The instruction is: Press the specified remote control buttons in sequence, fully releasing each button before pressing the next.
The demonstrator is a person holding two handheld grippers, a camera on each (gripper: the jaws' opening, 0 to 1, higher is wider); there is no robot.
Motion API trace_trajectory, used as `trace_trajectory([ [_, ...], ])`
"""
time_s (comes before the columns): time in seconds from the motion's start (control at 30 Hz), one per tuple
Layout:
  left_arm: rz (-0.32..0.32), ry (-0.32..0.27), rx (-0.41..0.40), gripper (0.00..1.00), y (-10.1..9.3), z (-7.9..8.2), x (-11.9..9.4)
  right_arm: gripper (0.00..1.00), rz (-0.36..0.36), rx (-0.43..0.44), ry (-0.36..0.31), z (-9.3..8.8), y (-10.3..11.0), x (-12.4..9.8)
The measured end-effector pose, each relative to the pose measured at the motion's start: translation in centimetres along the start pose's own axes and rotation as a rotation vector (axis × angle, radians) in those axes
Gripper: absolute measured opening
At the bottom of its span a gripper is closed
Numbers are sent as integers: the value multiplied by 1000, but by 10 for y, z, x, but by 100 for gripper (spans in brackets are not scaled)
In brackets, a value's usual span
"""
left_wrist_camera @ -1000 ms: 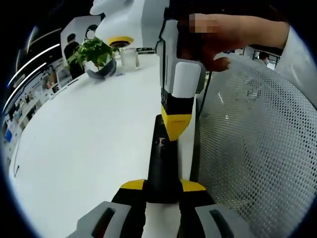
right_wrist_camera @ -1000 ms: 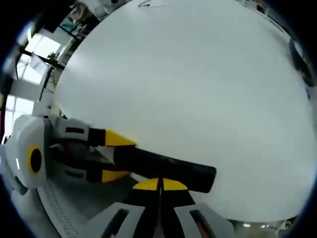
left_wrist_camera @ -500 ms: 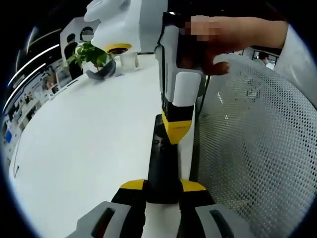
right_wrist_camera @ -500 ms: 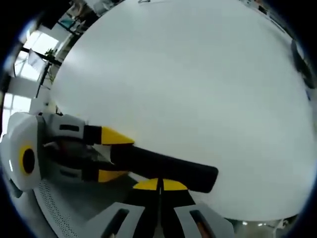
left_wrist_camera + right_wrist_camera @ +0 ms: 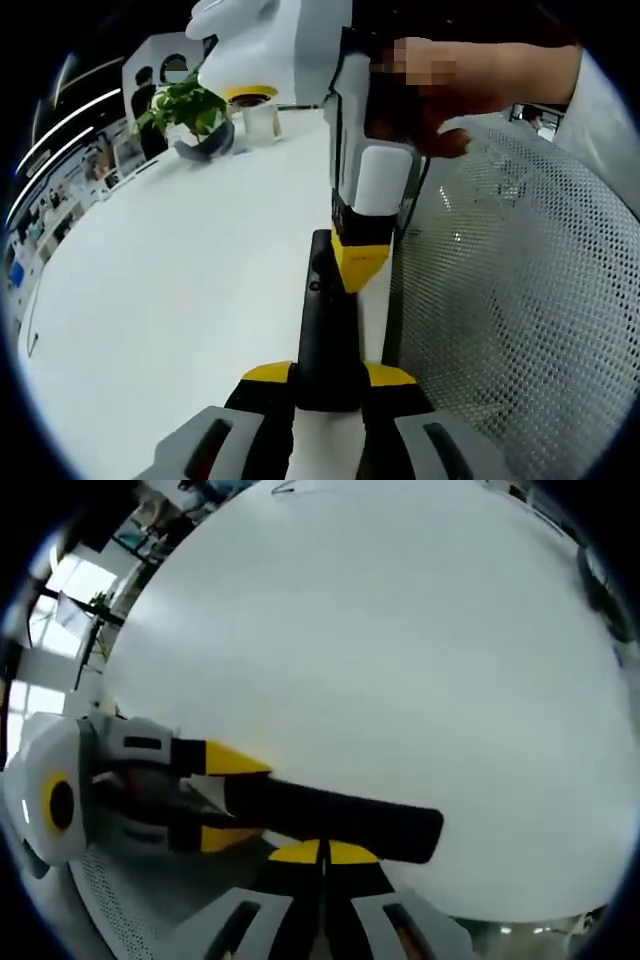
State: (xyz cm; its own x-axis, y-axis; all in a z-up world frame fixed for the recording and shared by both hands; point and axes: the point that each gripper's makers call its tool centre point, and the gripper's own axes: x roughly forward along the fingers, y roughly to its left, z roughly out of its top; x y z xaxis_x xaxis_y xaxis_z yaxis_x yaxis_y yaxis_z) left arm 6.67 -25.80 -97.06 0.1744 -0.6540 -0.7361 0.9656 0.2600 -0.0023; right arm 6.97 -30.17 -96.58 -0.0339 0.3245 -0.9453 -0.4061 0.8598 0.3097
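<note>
left hand-held gripper (image 5: 329, 372): jaws closed on the near end of the black remote control (image 5: 328, 320); it holds the remote lengthwise, pointing away from the camera, just over the tabletop (image 5: 180, 290) edge.
right hand-held gripper (image 5: 358, 262): yellow tips together, nothing held; tip is down at the remote's far half, and contact with a button looks likely but cannot be confirmed. A hand (image 5: 455, 85) holds its body from above.
right gripper view: own jaws (image 5: 322, 852) meet with no gap, right against the remote (image 5: 340, 820); left hand-held gripper (image 5: 215, 798) comes in from the left, clamping the remote's end.
remote location: between the two grippers, at the tabletop's near edge, beside a white mesh chair back (image 5: 520, 300).
risk 1: tip is broad against small buttons, so it may hit a neighbour or two at once.
risk 2: pressing on the far half levers the remote in the left jaws; it could tilt or slip.
risk 3: lifting too little between presses means the button is not fully released.
risk 4: the right tip hides the keys, so the target is hard to check.
surface: plain white tabletop, smooth, matte.
room: potted plant (image 5: 190, 105) and a clear cup (image 5: 260, 120) at the far side; bright office beyond.
</note>
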Motion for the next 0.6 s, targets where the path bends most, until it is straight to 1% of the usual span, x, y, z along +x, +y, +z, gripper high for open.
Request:
trace_trajectory([
  [0.13, -1, 1, 3, 25, 0, 0, 0, 0, -4, -22, -25, 10, 2, -3],
  [0.23, -1, 2, 4, 25, 0, 0, 0, 0, 22, -19, -28, 15, 8, -3],
  [0.37, 2, 6, -4, 25, 0, 0, 0, 0, 35, -14, -26, 16, 13, -1],
  [0.6, 5, 11, -10, 25, 0, 0, 0, 0, 39, -12, -19, 17, 14, 2],
])
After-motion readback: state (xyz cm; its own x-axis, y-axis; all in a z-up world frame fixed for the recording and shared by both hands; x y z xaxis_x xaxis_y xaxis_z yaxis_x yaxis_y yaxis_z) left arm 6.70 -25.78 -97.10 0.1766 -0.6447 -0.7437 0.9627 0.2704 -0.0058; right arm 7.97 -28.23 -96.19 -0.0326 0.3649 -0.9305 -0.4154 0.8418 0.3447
